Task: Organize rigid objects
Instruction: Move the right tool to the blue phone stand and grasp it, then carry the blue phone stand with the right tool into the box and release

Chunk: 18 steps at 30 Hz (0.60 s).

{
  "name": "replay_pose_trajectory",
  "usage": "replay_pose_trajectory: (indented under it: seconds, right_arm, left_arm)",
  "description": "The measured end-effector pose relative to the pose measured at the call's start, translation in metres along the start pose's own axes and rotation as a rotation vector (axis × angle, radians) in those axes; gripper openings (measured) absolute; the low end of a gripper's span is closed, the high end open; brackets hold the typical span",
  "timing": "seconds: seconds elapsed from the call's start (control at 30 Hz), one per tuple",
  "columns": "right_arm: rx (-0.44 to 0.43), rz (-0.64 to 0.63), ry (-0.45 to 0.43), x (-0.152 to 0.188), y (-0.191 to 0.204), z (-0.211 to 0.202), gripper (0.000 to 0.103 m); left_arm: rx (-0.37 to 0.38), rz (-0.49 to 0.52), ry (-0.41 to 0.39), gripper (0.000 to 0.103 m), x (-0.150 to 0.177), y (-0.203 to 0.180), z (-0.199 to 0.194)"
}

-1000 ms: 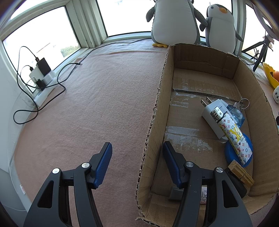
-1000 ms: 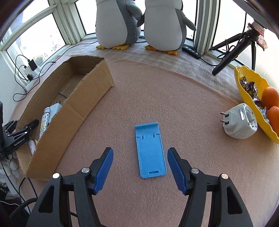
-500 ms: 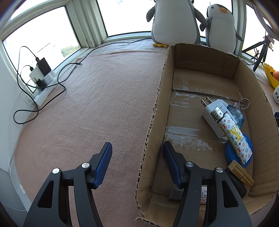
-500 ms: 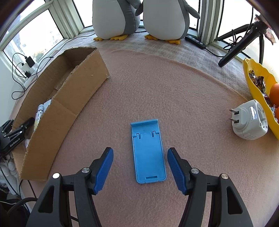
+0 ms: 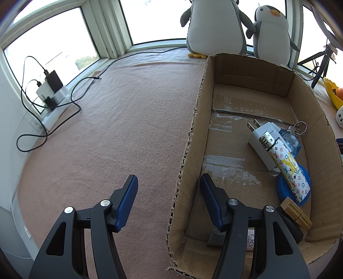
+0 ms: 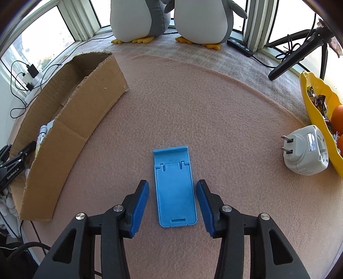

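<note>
1. Right gripper (image 6: 172,194) with blue-padded black fingers spread apart, straddling flat blue plastic phone stand (image 6: 174,188); one pad just beside each long edge, neither clearly touching.
2. Phone stand lying flat on pink felt mat (image 6: 203,107), lipped end pointing away from gripper, well apart from open brown cardboard box (image 6: 70,120) off to its left.
3. Grey-white wall plug adapter (image 6: 304,150) well right of phone stand, prongs facing it, just beside yellow plastic fruit tray (image 6: 315,100).
4. Left gripper (image 5: 169,201) also spread apart and holding nothing, astride the near left wall of cardboard box (image 5: 193,150): one finger outside over the mat, the other inside.
5. Inside box, against its right wall: white plug charger (image 5: 260,139), patterned white cylindrical lighter (image 5: 287,167) lying across it, round blue disc (image 5: 283,188) under lighter's near end, wooden clothespin (image 5: 297,215) nearest the gripper, metal key ring (image 5: 300,127) beyond the charger.
6. Two grey-and-white plush penguins (image 6: 171,19) at the window beyond box.
</note>
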State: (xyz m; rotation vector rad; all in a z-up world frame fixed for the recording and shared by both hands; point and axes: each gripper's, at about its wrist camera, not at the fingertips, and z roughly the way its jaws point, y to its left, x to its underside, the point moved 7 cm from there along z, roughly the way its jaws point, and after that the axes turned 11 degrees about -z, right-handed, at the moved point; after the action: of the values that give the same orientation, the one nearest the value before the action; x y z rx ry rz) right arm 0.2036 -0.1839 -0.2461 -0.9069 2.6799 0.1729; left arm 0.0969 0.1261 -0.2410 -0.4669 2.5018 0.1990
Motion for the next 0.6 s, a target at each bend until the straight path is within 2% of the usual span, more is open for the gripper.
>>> replay_pose_trajectory:
  seconds: [0.03,0.6]
  right_arm:
    - [0.005,0.001,0.003,0.000,-0.001,0.000,0.034]
    - [0.029,0.038,-0.063,0.001,0.011,-0.018,0.033]
  left_arm:
    - [0.000,0.000,0.000,0.060,0.000,0.000,0.000]
    - [0.000,0.000,0.000,0.060,0.000,-0.001,0.000]
